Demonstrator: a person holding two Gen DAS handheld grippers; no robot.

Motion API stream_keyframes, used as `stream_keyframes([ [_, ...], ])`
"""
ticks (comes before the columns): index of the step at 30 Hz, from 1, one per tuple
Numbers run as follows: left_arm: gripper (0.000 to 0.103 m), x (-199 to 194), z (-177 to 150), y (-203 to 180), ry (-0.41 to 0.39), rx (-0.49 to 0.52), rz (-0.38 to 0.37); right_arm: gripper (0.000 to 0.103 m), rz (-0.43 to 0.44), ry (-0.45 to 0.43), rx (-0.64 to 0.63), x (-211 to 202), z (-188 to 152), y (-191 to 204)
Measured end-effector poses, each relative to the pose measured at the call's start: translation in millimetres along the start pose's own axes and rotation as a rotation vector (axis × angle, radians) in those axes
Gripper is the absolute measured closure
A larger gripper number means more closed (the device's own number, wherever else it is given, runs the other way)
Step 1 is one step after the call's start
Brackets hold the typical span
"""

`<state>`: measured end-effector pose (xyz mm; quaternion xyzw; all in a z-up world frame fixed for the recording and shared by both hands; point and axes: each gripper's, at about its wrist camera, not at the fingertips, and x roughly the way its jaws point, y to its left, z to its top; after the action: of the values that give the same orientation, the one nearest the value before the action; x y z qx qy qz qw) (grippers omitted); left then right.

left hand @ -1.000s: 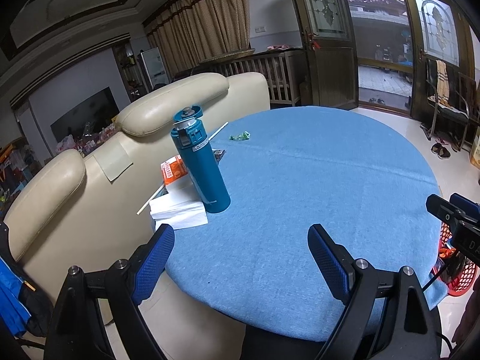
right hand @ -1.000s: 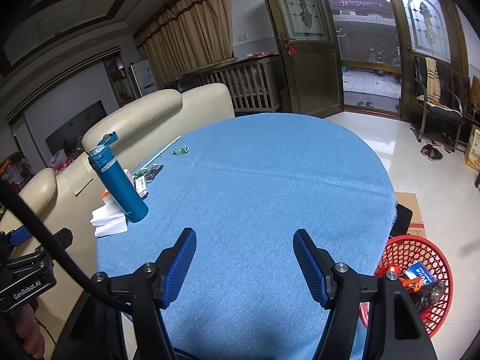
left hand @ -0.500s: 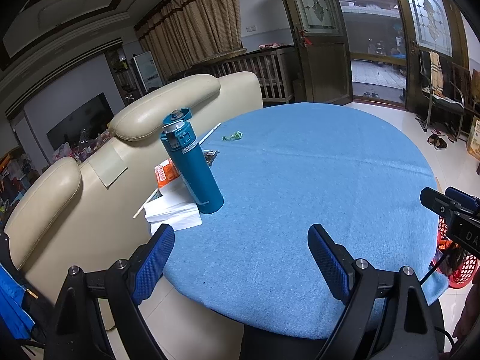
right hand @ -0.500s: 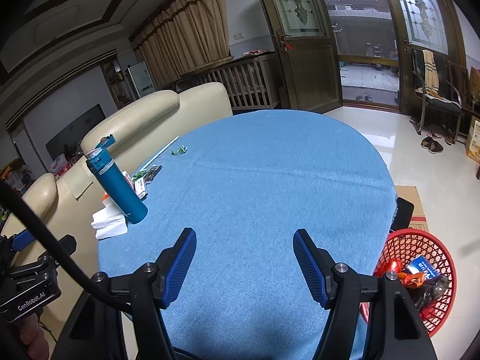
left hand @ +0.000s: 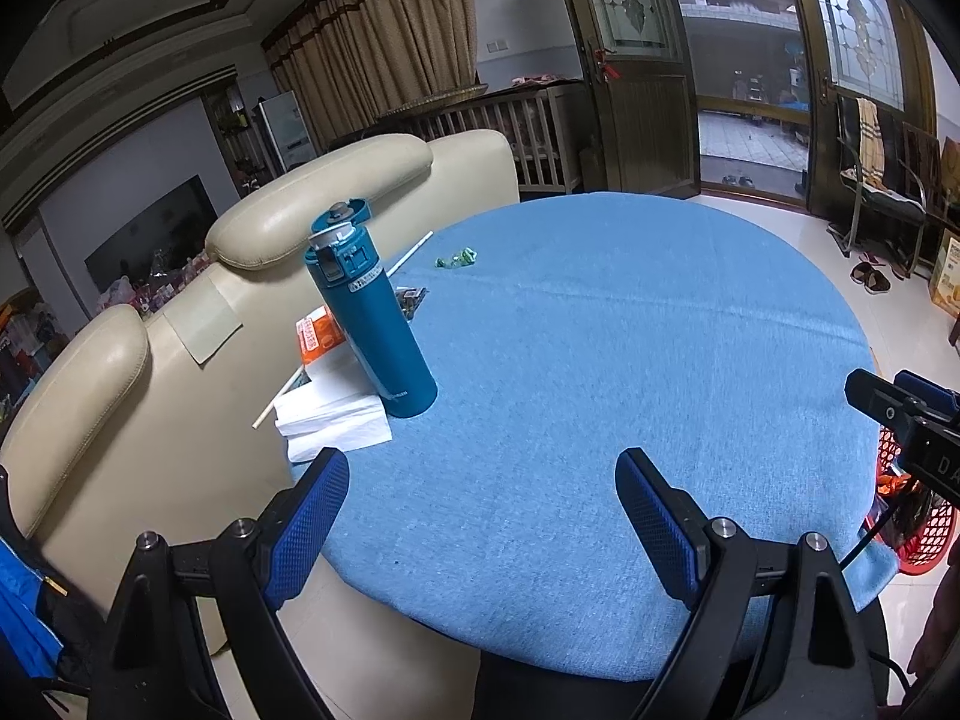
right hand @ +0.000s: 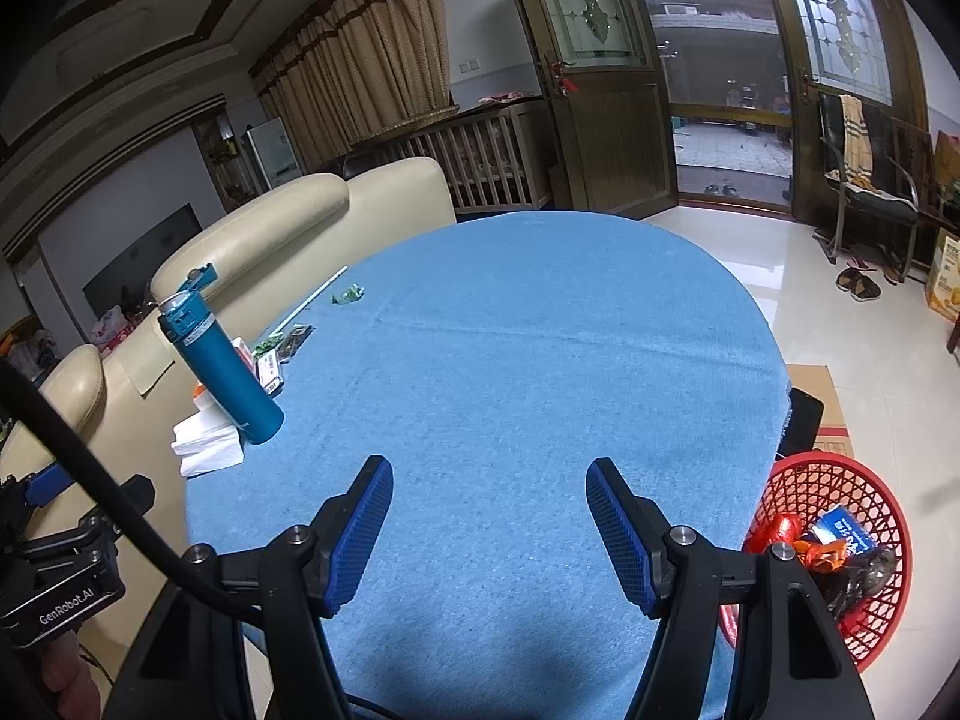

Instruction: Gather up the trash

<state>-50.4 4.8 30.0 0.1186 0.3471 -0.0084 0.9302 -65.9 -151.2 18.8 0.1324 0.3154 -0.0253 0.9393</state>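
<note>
Jaws on both our grippers stand wide apart with nothing between them. Our left gripper [left hand: 483, 516] hangs over the near rim of the round surface [left hand: 630, 360], which wears a blue cloth, and our right gripper [right hand: 489, 525] hangs over the same cloth further in.

Ahead of our left jaws and off to their left side stands a teal bottle [left hand: 372, 315], upright, lid flipped open. Its base touches a stack of white tissues [left hand: 333, 420] lying just beyond the left pad. Behind the bottle we see an orange packet [left hand: 318, 336] and a small dark wrapper [left hand: 411, 300], both partly hidden. A thin white stick [left hand: 408, 252] runs along the rim past them.

Far ahead of both pairs of jaws, well apart from the bottle, a small crumpled green wrapper [left hand: 456, 257] lies on the cloth; from the right wrist it shows as a green scrap [right hand: 347, 295] near the far left rim.

To the right of our right jaws and below the surface, a red basket [right hand: 864, 564] sits on the floor, holding an orange wrapper [right hand: 825, 552], a blue packet [right hand: 846, 531] and dark crumpled plastic. From the left wrist only a slice of that basket shows, behind the right gripper's body.

Beyond the surface to the left stands a cream sofa [left hand: 312, 204].
</note>
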Motion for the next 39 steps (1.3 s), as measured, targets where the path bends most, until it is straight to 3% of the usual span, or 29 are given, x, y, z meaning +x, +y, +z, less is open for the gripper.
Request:
stream_keyframes([
  [39,0.012,7.1,-5.8,-10.8,0.034,0.021,0.003,0.032,-0.011,0.032,0.026,11.8,-6.0,-9.7],
])
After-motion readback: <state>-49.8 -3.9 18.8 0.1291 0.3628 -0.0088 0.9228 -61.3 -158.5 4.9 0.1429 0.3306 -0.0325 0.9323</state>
